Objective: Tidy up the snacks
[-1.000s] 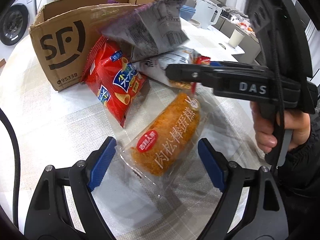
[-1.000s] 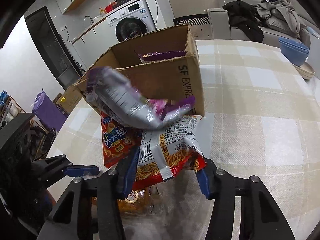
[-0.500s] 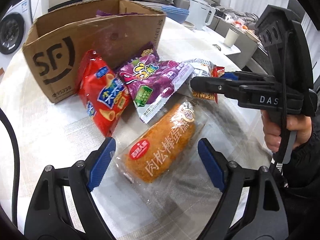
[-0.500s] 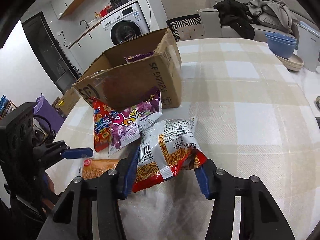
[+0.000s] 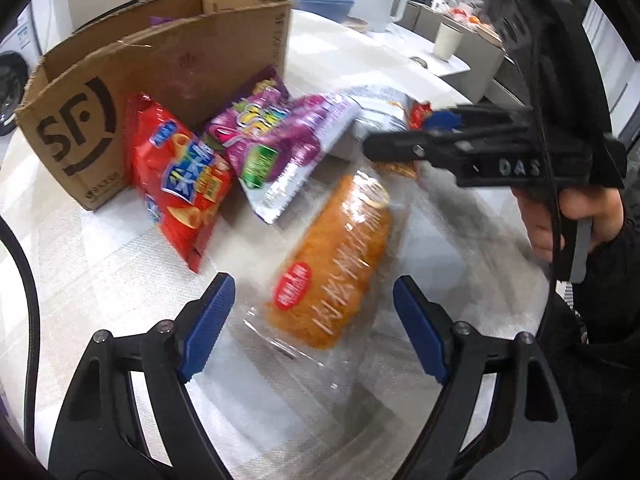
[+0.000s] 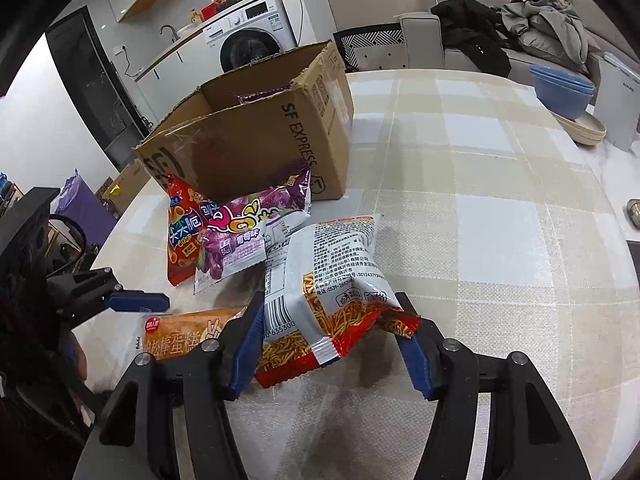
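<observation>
An open cardboard box point(image 5: 160, 80) point(image 6: 256, 136) stands on the table with a purple packet inside. Leaning at its front are a red chip bag point(image 5: 180, 184) point(image 6: 182, 236) and a purple snack bag point(image 5: 276, 148) point(image 6: 248, 232). An orange cake roll in clear wrap point(image 5: 336, 256) point(image 6: 184, 336) lies between the jaws of my open left gripper point(image 5: 316, 324). My right gripper point(image 6: 328, 344) stands open around a silver and red noodle snack bag point(image 6: 332, 284) point(image 5: 384, 108), whose lower part lies between the jaws.
Blue bowls point(image 6: 560, 92) on a plate and a white kettle point(image 5: 376, 0) stand at the table's far side. A paper cup point(image 5: 448, 40) sits on a side unit. A washing machine point(image 6: 248, 36) and a sofa with clothes are beyond the table.
The purple bag dropped from the air and now lies against the box front on the other bags. The left gripper has shifted a little over the cake roll. The right gripper still straddles the noodle bag.
</observation>
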Motion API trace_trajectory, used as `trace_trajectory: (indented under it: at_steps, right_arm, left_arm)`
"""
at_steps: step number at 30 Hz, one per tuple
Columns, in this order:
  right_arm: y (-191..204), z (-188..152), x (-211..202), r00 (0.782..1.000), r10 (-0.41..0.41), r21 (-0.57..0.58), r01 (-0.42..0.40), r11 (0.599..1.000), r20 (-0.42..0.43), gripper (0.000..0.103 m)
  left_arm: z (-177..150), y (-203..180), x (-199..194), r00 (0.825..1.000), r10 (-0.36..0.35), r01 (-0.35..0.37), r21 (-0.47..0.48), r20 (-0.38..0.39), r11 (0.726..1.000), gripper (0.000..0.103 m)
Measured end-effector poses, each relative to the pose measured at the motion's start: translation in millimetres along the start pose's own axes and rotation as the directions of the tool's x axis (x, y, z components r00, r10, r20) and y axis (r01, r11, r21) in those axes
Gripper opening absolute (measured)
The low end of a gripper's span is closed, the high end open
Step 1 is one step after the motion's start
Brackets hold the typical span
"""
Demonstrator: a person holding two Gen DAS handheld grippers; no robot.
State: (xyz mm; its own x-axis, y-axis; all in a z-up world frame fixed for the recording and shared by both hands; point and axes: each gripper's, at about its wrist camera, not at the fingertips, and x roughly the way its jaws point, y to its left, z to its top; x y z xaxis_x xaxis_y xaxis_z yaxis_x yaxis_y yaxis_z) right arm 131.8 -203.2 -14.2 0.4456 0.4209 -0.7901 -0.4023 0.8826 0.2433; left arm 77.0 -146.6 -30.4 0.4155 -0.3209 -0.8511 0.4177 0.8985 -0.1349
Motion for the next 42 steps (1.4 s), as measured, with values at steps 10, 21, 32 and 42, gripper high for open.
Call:
trace_trajectory:
  at_steps: [10, 21, 32, 42]
  right_arm:
    - [-9, -2, -1, 1.0, -0.004, -0.003, 0.004, 1.0, 0.0, 0.075]
    - [-7, 1, 5, 1.0, 0.0, -0.036, 0.0, 0.999, 0.0, 0.08]
    - [-3, 3, 8, 1.0, 0.011, -0.061, -0.01, 0.998, 0.026, 0.066]
    - [-10, -7, -7, 0.999, 0.007, -0.035, -0.005, 0.999, 0.052, 0.052]
  left_arm:
    - [17, -14, 11, 1.0, -0.029, 0.029, 0.041, 0.009, 0.999, 0.081]
    - [21, -20, 28, 1.0, 0.007, -0.006, 0.055, -0.006, 0.998, 0.066]
    - [9, -20, 19, 1.0, -0.022, 0.022, 0.095, 0.0, 0.995, 0.042]
    - [2, -16, 11, 0.999, -0.038, 0.037, 0.055, 0.015, 0.998, 0.037]
